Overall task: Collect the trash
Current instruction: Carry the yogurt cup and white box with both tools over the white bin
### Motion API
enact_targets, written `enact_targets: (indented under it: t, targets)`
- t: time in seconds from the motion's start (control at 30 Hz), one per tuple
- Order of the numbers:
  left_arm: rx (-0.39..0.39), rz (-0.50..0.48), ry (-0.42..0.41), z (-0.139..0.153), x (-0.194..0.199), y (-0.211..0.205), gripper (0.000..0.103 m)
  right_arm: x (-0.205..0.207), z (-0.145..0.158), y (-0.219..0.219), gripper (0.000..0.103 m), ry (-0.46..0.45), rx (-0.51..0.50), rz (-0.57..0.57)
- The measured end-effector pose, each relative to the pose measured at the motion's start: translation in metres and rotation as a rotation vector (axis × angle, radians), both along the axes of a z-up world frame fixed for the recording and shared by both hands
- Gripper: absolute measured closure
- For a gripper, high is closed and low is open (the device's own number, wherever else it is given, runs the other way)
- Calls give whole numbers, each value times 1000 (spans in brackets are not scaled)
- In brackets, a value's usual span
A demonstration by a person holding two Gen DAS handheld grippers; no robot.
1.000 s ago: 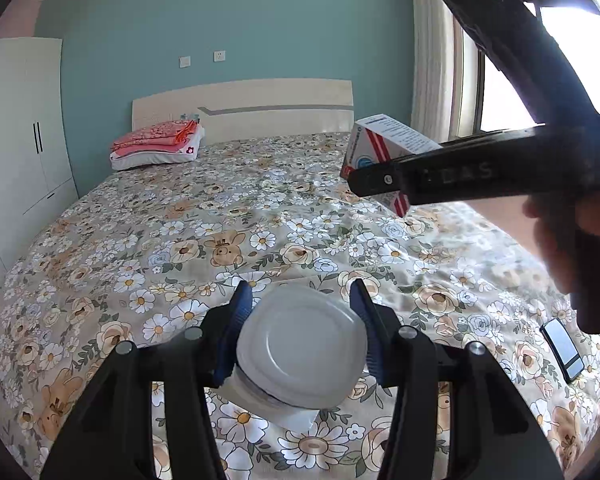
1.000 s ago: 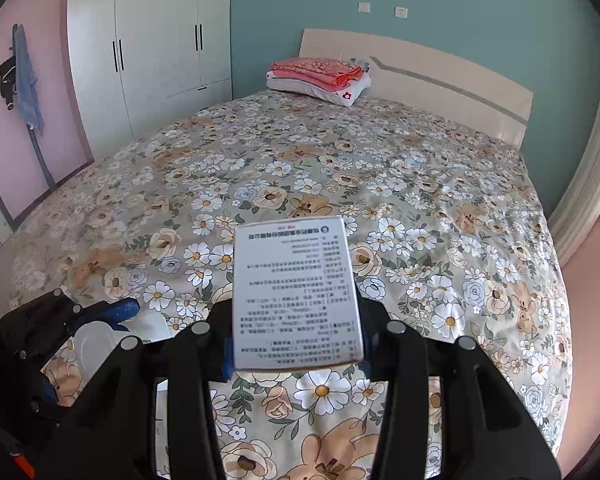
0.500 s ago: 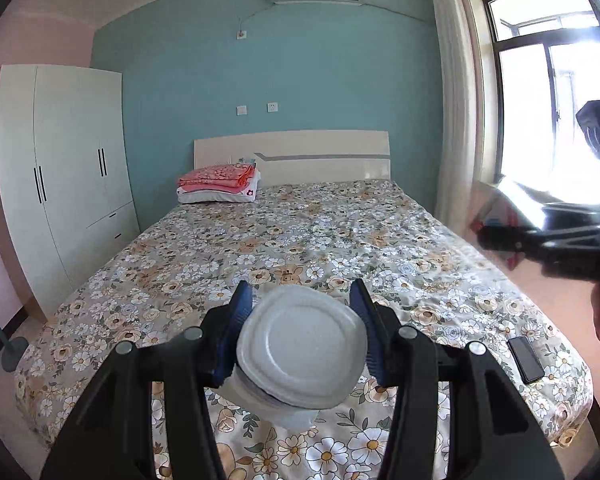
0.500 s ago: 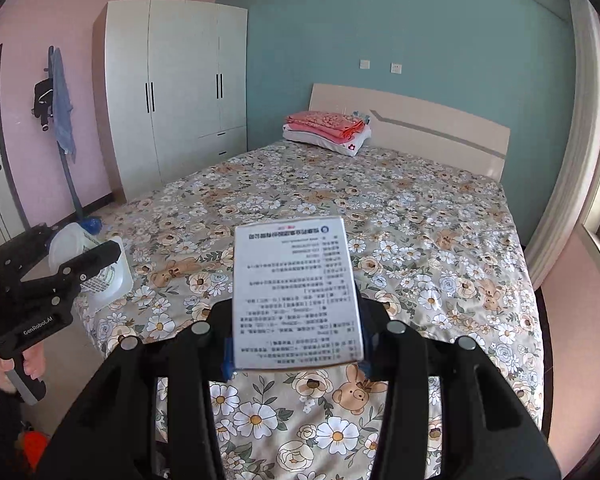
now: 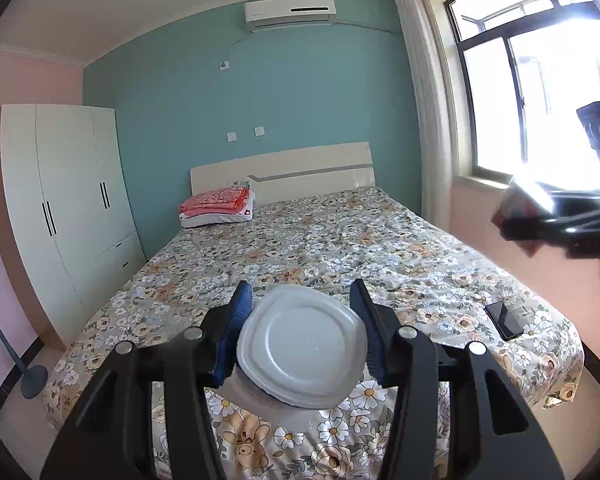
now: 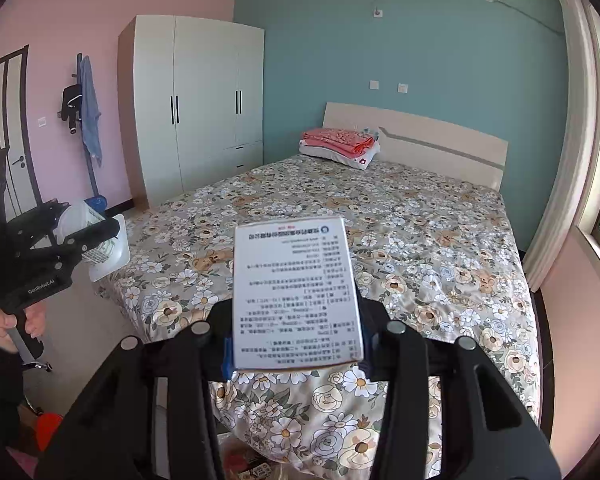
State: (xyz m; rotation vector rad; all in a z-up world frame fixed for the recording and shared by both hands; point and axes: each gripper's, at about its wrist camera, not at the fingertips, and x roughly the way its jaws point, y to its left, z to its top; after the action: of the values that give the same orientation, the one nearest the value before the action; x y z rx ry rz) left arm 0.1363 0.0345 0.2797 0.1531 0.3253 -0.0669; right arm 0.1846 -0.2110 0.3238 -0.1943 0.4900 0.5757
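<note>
My left gripper (image 5: 302, 336) is shut on a white plastic container (image 5: 302, 346), whose flat bottom faces the camera between the blue pads. In the right wrist view that same gripper (image 6: 86, 232) shows at the far left with the container (image 6: 108, 250) in it, held by a hand. My right gripper (image 6: 296, 332) is shut on a white printed cardboard box (image 6: 296, 294), gripped at its lower sides. The left wrist view shows the right gripper blurred at the right edge with the box (image 5: 520, 210) against the bright window. Both are held above the foot of the bed.
A floral-covered bed (image 5: 340, 248) fills the middle, with folded pink bedding (image 5: 216, 204) at the headboard and a black phone (image 5: 504, 320) near its right corner. A white wardrobe (image 6: 196, 104) stands on the left. A window (image 5: 540, 100) is on the right. Small items lie on the floor (image 6: 256, 464).
Both grippers have drawn back and up from over the bed, so the whole bed and room now show. Each keeps its grip on the container and the box.
</note>
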Motion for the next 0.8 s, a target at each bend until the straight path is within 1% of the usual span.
enact_targets:
  t: [0.1,0.23,0.47,0.63,0.73,0.8]
  targets:
    - [21,-26,39,-25,-15,-1,50,-25,-24,-6,58,21,-8,25]
    - [34,-63,98,-63,-33,1,50,-54,-64,-10,58,43,-24,50]
    - [44,-108,233,-137,-55,5,50,-77,-147,-12,58,154,-42,69]
    - [-11,-149,353,-195,-64,8,50,-88,-205,-9,58,236,-38,113]
    - [-28,-159,416,-228,-66,5,50,-94,-237,-3,58,280,-60,127]
    - [-54,-165,467,-249,-65,4,50,-95,-259,2,58,314,-73,137]
